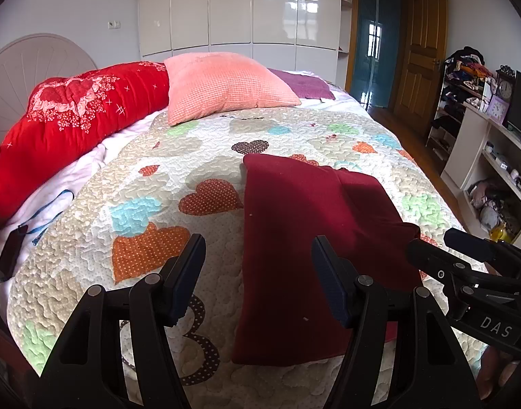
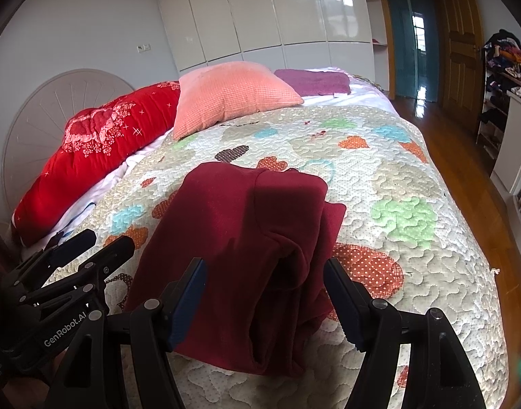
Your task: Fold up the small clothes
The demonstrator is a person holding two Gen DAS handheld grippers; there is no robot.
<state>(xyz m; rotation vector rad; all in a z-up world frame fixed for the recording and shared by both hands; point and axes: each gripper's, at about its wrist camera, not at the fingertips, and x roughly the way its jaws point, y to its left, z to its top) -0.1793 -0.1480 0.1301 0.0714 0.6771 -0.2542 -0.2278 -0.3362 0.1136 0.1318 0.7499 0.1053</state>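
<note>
— Where's the dark red garment [image 1: 304, 255]?
— Folded on the bed's quilt [image 1: 151, 177], near its foot edge.
— And the fingers?
— Left gripper [image 1: 258, 272] spread wide, holding nothing; right gripper [image 2: 265, 293] equally wide, empty, straddling the garment's near fold.

Heart-patterned quilt [image 1: 294, 129], pink pillow [image 1: 223, 85], red bolster [image 1: 66, 126], purple towel [image 1: 304, 85], white wardrobe [image 1: 240, 6]

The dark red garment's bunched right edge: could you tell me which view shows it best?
The right wrist view: the dark red garment lies centred there, its layered folds facing the camera. In the left wrist view the garment shows mainly its flat top.
</note>
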